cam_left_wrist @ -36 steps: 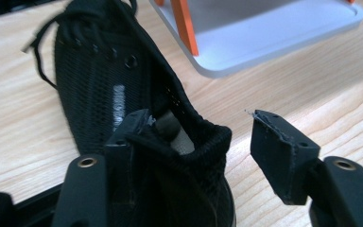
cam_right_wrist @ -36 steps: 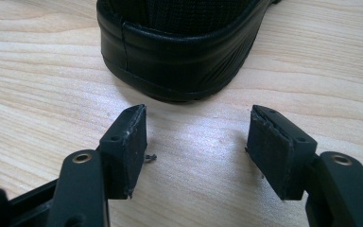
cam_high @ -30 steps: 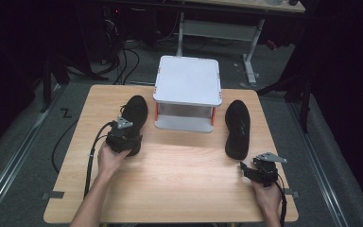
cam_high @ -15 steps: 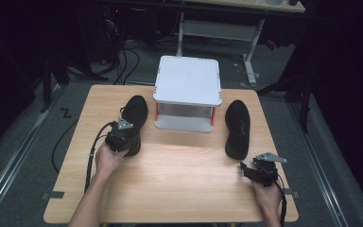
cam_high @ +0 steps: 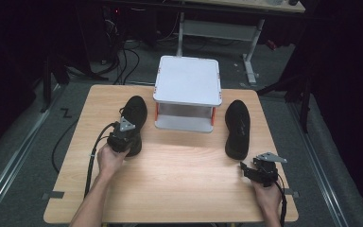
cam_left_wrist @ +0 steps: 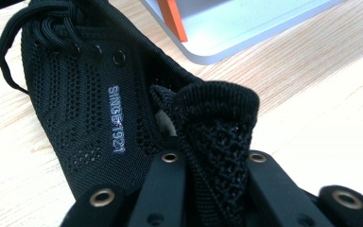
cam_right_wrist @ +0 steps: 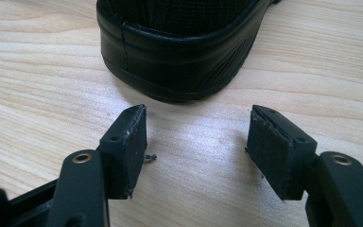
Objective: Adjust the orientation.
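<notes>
Dark floor surrounds the desk, a pale wood top with a fine grain, lit brightly in the middle and bare across its near half. Cables trail over the grey floor beyond the far left corner, and the white legs of another table stand behind. Bits of tape mark the desk's near corners.

At the far middle of the desk sits a white two-level stand with orange posts. Left of it lies the left shoe, black knit with laces; right of it, well apart, lies the right shoe, also black.

My left gripper has just been closing its jaws, and they are now clenched on the heel collar of the left shoe, the knit fabric bunched up between them. The shoe rests on the desk just beside the stand's corner.

My right gripper rests near the front right edge, jaws released and spread, nothing between them, the heel of the right shoe just ahead of them and apart.
</notes>
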{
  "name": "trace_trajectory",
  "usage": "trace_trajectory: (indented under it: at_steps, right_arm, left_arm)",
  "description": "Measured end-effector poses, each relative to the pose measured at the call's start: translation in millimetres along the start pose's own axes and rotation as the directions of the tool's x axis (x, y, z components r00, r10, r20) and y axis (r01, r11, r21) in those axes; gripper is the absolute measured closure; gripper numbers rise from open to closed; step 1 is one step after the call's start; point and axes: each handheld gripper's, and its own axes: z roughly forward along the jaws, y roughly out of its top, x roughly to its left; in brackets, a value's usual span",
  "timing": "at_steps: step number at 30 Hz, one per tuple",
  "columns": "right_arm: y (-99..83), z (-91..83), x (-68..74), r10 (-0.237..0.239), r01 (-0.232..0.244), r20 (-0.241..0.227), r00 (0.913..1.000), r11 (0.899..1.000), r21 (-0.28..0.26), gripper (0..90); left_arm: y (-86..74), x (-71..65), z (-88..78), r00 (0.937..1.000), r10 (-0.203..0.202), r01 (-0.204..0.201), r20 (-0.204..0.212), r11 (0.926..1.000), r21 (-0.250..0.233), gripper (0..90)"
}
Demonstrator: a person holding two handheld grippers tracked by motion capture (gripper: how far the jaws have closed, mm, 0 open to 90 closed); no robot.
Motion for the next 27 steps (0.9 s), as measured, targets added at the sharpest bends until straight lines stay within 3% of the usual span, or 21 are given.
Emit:
trace_trajectory:
  at_steps: [6,21,27]
  right_arm:
    - [0.0,0.0,-0.3,0.002,-0.002,-0.001,1.0000,1.000,-0.001,38.5]
    - [0.0,0.0,-0.3,0.000,0.000,-0.003,1.0000,1.000,0.000,38.1]
    - [0.0,0.0,-0.1,-0.001,0.001,-0.001,1.0000,1.000,0.000,38.0]
  left_arm:
    - [1.6,-1.8,-7.9,0.9996,0.012,-0.013,-0.026,0.9998,-0.017,85.5]
    - [6.3,-8.2,-30.7,0.9990,0.014,-0.018,-0.042,0.9961,-0.087,85.7]
    - [-0.2,-12.0,-44.6,0.9990,0.010,-0.015,-0.043,0.9937,-0.111,85.7]
